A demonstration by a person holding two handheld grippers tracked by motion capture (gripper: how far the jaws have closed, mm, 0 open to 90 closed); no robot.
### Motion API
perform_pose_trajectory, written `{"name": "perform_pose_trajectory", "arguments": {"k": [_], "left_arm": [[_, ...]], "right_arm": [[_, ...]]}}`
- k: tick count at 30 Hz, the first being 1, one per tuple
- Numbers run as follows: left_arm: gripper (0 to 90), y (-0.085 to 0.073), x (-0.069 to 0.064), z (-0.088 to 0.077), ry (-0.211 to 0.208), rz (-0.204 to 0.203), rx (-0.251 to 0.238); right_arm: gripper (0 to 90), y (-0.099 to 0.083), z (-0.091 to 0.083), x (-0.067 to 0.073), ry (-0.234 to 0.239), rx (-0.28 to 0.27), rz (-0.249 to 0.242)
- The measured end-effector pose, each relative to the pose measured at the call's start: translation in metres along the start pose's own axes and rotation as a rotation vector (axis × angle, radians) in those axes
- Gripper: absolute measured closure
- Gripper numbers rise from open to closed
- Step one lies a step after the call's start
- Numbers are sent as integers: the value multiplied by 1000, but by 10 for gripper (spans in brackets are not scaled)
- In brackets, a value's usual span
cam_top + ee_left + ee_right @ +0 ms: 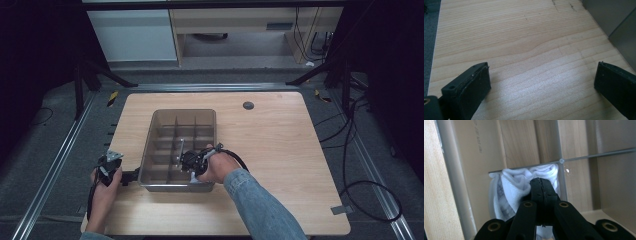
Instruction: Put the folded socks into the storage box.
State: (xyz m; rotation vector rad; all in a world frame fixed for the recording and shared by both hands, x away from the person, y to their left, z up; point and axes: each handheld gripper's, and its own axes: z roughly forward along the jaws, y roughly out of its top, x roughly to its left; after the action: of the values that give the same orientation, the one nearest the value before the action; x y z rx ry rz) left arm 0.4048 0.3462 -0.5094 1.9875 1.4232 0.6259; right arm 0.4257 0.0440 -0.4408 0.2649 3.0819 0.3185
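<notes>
Wood table (280, 150) under both claws, grey floor (55, 150) around, one divided bin (200, 116), right claw (541, 185) clamped on one white cloth (511, 186), left claw (541, 82) wide open, empty.

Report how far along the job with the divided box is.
Done: nothing obviously finished; the other compartments of the divided box look empty. In hand: the right gripper is shut on a white cloth, pushing it into a near compartment. The left gripper is open beside the box. Left: releasing the cloth.
</notes>
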Motion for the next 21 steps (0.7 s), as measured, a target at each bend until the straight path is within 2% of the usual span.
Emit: {"name": "perform_pose_trajectory", "arguments": {"k": [5,11,16,21], "left_arm": [[0,0,0,0,0,-4,-3],[0,0,0,0,0,-1,-1],[0,0,0,0,0,-2,-3],[0,0,0,0,0,-3,-2]], "right_arm": [[900,3,5,3,-28,20,3],[900,5,6,4,-39,35,21],[900,5,5,4,-50,22,20],[900,-1,-4,4,-54,-28,18]]}}
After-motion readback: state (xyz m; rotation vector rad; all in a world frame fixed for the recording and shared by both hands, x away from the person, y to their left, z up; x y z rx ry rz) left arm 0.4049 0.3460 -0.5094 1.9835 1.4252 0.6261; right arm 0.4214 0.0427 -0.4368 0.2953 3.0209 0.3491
